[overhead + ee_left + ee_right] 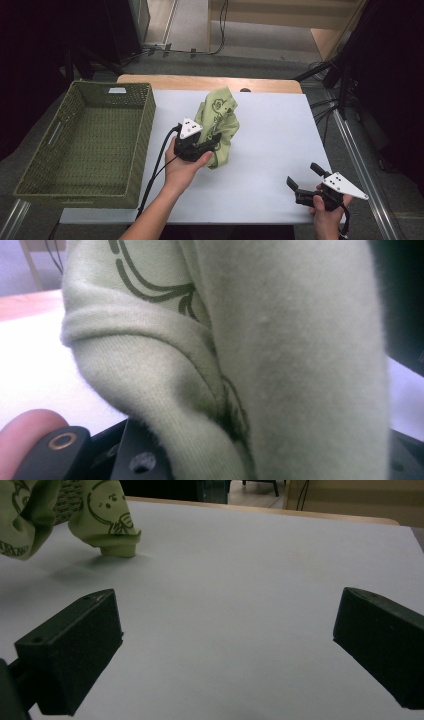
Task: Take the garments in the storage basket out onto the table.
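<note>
From above, my left gripper sits near the middle of the white table, its jaws buried in a bunched light-green cloth with dark printed line drawings. The cloth stands up in a crumpled heap rising away from my hand, with its lower end touching the table just beside my thumb. My left hand wraps the gripper body from below.

The left gripper view gives what the high view cannot: the cloth pressed right up against the camera, a fuzzy fleece-like weave with a rolled hem and dark curved lines, and folds packed down between my jaws. My left tongs are clamped on that cloth, partway closed around the thick bundle.

My right gripper rests low at the near right corner of the table, well apart from the cloth. Its own view shows its jaws standing wide with bare white table between them, and the cloth far off at the upper left, one end touching the table.

The high view alone shows the green woven basket at the table's left edge, near the cloth but not touching it.
</note>
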Tool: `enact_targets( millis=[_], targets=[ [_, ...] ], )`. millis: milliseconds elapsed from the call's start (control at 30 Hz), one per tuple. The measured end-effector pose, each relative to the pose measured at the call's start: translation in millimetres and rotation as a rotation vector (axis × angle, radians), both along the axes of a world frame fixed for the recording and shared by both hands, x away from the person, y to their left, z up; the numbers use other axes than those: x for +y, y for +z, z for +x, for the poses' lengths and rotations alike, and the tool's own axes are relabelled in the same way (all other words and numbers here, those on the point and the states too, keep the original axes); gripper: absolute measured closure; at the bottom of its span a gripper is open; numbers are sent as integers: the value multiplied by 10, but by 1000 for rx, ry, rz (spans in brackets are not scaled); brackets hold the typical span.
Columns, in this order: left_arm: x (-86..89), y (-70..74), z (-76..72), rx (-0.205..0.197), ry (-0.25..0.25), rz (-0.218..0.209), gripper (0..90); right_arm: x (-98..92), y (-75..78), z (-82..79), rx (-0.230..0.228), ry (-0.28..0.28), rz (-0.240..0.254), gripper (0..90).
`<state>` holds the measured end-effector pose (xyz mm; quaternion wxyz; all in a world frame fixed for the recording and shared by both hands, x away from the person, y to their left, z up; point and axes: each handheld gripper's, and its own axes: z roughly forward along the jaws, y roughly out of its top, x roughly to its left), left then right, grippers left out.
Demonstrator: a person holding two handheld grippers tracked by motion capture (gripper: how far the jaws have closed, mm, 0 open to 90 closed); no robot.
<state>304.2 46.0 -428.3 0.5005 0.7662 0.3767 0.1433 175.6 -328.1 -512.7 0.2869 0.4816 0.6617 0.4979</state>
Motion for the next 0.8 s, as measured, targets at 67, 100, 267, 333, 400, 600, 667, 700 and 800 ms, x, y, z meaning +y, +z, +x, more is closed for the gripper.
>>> enact_targets(
  millis=[67,100,267,333,400,600,667,700,800],
  targets=[
    [-26,-42,-1,10,-6,6,575,0,-1,1,0,0,-1,0],
    [-39,-63,-1,14,-9,10,575,0,-2,2,0,1,-1,0],
    [-100,-165,4,42,-32,30,567,0,-3,3,0,1,0,0],
    [-117,-201,3,56,-35,35,564,2,-4,3,0,1,1,0],
    [-131,-239,1,68,-42,35,563,2,-4,4,1,1,0,0],
    [-194,-333,-15,103,-83,62,536,-2,-5,5,1,1,2,0],
    [-207,-347,-22,108,-91,69,520,2,-5,6,2,1,1,0],
    [-217,-353,-27,111,-95,69,513,6,-5,6,2,0,1,0],
    [-231,-351,-47,107,-99,68,452,7,-3,5,1,-1,0,0]
  ],
)
